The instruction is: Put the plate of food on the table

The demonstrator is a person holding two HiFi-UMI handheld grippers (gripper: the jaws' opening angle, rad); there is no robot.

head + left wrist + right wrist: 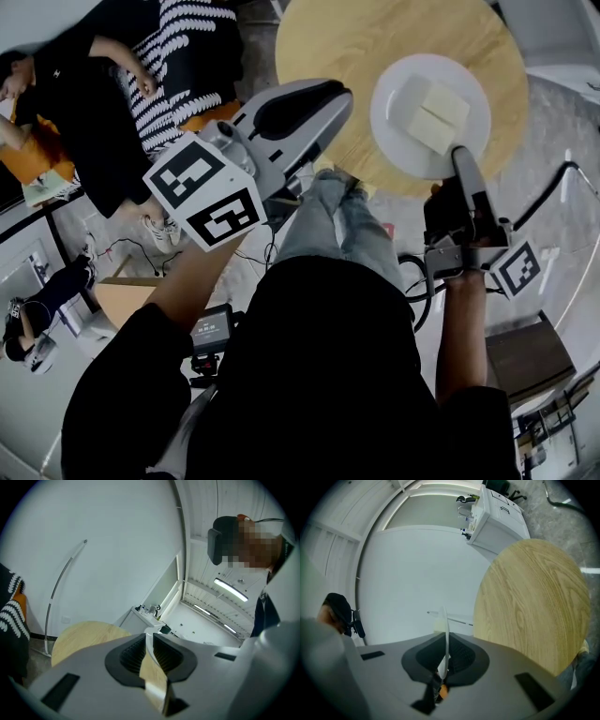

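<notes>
A white plate (pixel 403 127) with pale yellow blocks of food (pixel 433 114) hangs over the near right part of the round wooden table (pixel 328 47). My right gripper (pixel 459 157) is shut on the plate's near rim. In the right gripper view the plate (pixel 445 620) shows edge-on as a thin white line between the pads, with the table (pixel 529 597) well off to its side. My left gripper (pixel 339 92) is raised near the table's left edge. In its own view the left gripper (pixel 149 637) is shut with nothing held, and the table (pixel 84 637) lies beyond it.
The person's jeans-clad legs (pixel 337 225) stand close to the table's near edge. Another person (pixel 84 103) lies on a sofa with a striped cushion (pixel 183 56) at the left. Cables (pixel 122 248) cross the floor. A white cabinet (pixel 497 517) stands behind the table.
</notes>
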